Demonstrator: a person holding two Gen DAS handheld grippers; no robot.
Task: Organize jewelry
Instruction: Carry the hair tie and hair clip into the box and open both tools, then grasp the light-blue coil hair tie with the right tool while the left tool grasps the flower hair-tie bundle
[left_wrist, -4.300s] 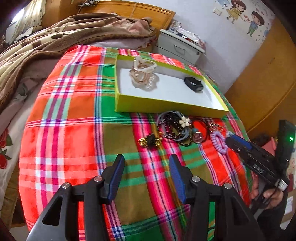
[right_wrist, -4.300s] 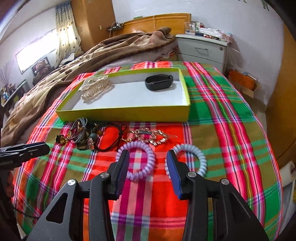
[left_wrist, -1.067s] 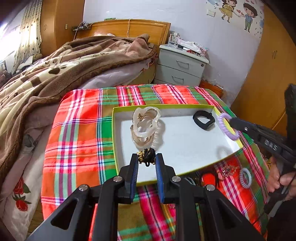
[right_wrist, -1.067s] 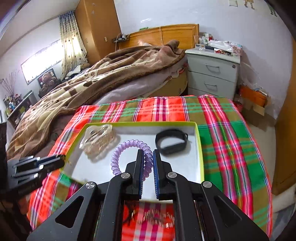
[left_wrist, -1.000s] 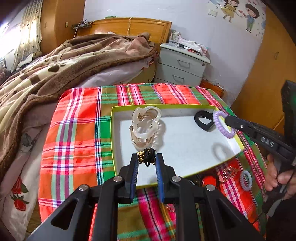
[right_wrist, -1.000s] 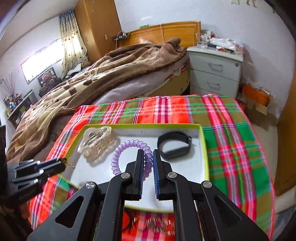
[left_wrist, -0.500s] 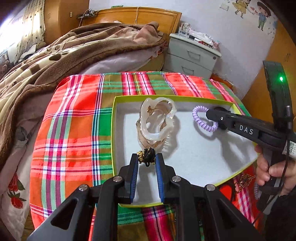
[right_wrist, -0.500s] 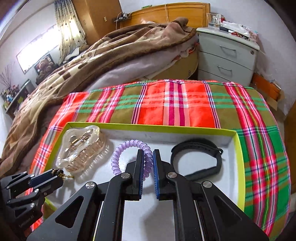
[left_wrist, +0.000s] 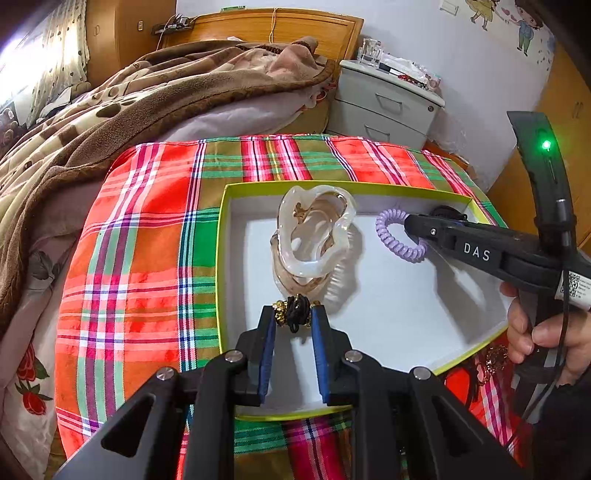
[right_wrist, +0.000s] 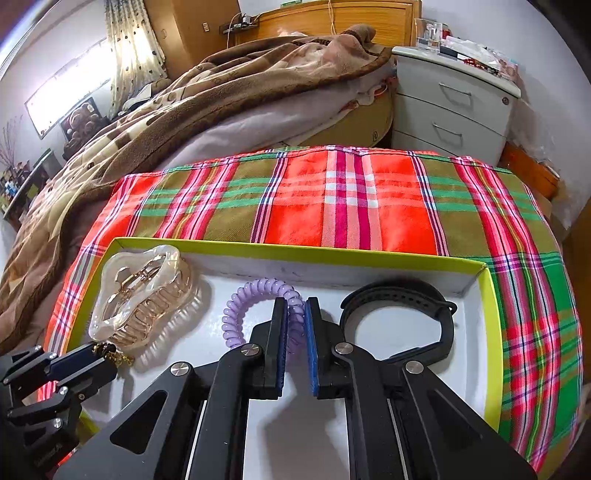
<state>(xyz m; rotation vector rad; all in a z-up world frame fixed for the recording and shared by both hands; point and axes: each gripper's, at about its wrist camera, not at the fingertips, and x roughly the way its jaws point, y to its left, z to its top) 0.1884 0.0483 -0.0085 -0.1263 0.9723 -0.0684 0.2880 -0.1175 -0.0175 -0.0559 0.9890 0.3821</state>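
1. The hair claw (right_wrist: 136, 299) is showing glossy, translucent plastic with a gold metal spring.
2. The coil tie (right_wrist: 255, 295) is looking like smooth lilac plastic.
3. The band (right_wrist: 413, 306) is appearing matt black, rubbery.
4. The tray (right_wrist: 295, 252) is presenting matt white card.
5. The tablecloth (right_wrist: 332, 199) is showing woven plaid cloth.

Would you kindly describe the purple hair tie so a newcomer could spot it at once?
Find the yellow-green box with a white floor on the plaid cloth. Inside it, between the clear claw clip and the black band, the right gripper pinches the purple hair tie. It alone is a lilac spiral coil.
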